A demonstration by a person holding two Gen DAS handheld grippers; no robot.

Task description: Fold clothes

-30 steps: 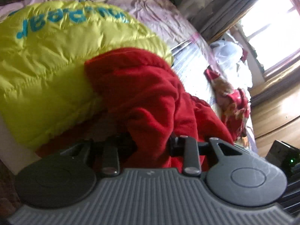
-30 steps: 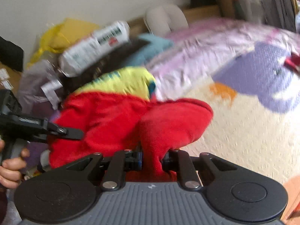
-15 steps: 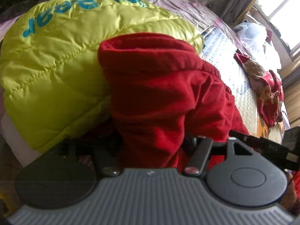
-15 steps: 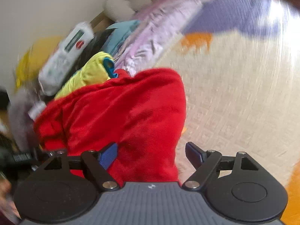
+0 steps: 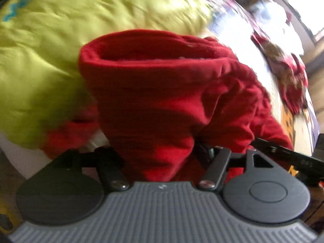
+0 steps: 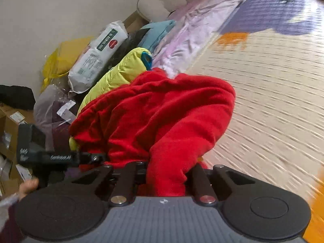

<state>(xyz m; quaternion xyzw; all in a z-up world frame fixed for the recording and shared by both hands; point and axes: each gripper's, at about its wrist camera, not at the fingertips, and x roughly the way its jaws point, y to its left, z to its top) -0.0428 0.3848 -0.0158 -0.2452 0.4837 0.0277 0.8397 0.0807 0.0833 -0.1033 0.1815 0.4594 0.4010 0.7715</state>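
Note:
A red fleece garment (image 5: 154, 93) lies bunched on the bed, partly over a yellow-green puffer jacket (image 5: 60, 40). My left gripper (image 5: 160, 151) has its jaws opening. A thick fold of the red cloth lies between them and hides the fingertips. In the right wrist view the same red garment (image 6: 162, 109) rests against the jacket (image 6: 121, 70). My right gripper (image 6: 166, 168) is closing, and its jaws pinch a fold of the red cloth. The left gripper (image 6: 95, 158) reaches in from the left, held by a hand (image 6: 28, 186).
The bed carries a beige woven mat (image 6: 263, 81) and a lilac sheet (image 6: 194, 26). A white pack (image 6: 97, 54), a yellow bag (image 6: 60, 56), a teal cloth (image 6: 158, 32) and a grey pillow (image 6: 160, 2) crowd the wall side. Another red patterned cloth (image 5: 291, 85) lies farther along.
The left jaws have spread from a tight pinch on the red cloth. The right jaws opened wide, then closed on a fold again. Both grippers have sunk toward the bed.

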